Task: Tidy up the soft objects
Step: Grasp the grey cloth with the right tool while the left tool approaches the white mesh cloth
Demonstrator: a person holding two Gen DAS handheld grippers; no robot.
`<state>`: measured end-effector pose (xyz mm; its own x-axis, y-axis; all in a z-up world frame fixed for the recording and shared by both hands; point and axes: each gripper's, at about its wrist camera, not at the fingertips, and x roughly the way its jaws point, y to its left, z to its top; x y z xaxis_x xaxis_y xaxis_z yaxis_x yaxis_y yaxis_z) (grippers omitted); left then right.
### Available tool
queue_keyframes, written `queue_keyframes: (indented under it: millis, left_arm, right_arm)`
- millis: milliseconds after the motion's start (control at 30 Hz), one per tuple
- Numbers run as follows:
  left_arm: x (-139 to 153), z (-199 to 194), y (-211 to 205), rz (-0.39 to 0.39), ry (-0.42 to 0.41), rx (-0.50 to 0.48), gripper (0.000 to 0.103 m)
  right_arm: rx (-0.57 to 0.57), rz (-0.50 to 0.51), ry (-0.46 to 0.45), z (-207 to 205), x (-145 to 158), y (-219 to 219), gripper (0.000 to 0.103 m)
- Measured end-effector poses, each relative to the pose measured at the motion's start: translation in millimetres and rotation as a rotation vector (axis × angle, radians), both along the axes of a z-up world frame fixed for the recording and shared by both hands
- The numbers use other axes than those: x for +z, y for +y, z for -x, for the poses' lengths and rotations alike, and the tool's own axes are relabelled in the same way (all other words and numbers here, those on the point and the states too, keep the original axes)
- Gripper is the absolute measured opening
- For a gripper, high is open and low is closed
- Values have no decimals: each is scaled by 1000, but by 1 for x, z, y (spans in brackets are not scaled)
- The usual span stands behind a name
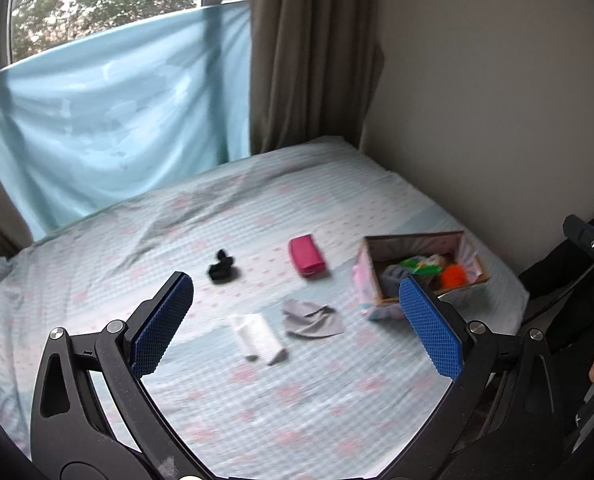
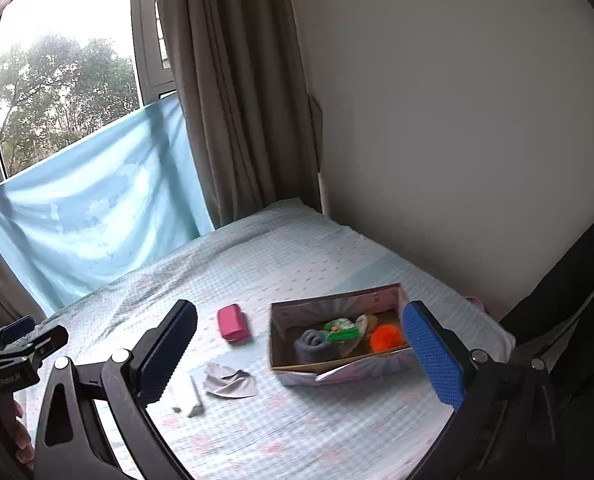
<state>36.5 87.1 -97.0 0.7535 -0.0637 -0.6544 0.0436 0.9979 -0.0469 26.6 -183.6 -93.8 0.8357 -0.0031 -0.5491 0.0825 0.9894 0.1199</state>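
Here's the box (image 2: 339, 368), open-topped, sitting on the bed (image 2: 297, 432) at lower right of centre in the right wrist view. Inside it: a rolled grey sock (image 2: 312, 345) at the left, a green-and-white item (image 2: 341, 330) in the middle, a fluffy orange ball (image 2: 385, 338) at the right. Something beige lies behind the green one, too blurred to name.

Outside the box, four soft things lie apart from each other on the sheet. The pink pouch (image 1: 307, 257) is just left of the box, in the middle of the left wrist frame. Further left sits a small black bundle (image 1: 222, 267). Below those, the crumpled grey cloth (image 1: 312, 319) and, to its left, the white folded cloth (image 1: 257, 336), near each other but not touching.

The left gripper (image 1: 297, 320) hangs above the bed with its jaws spread wide, blue pads (image 1: 162, 322) framing the two cloths, nothing between them. The right gripper (image 2: 301, 364) is likewise spread and empty, its right pad overlapping the box's right end in the picture.

Beyond: a pale blue sheet (image 1: 109, 128) hung across the window (image 2: 61, 80) at upper left, a brown curtain (image 2: 237, 92) at centre top, a plain wall (image 2: 457, 120) on the right.
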Motion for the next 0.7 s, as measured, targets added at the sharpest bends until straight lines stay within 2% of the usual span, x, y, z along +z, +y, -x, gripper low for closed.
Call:
queue_keyframes:
  millis: [167,433,567,700]
  left_arm:
    - [-26,-1,29,-7,40,-7,103]
    - [-96,-22,52,2,110,-11,103]
    - [-137,-35,56,-16,106,-8,103]
    - [-184,-48,54,-35,111,-29,103]
  right_arm:
    - [32,-2,27,-7,-26,39,102]
    - [140,24,75,-36,-83,96,102]
    - [195,36,86,-55,-123,116,102]
    - [225,55,115,-75,-176,132,102]
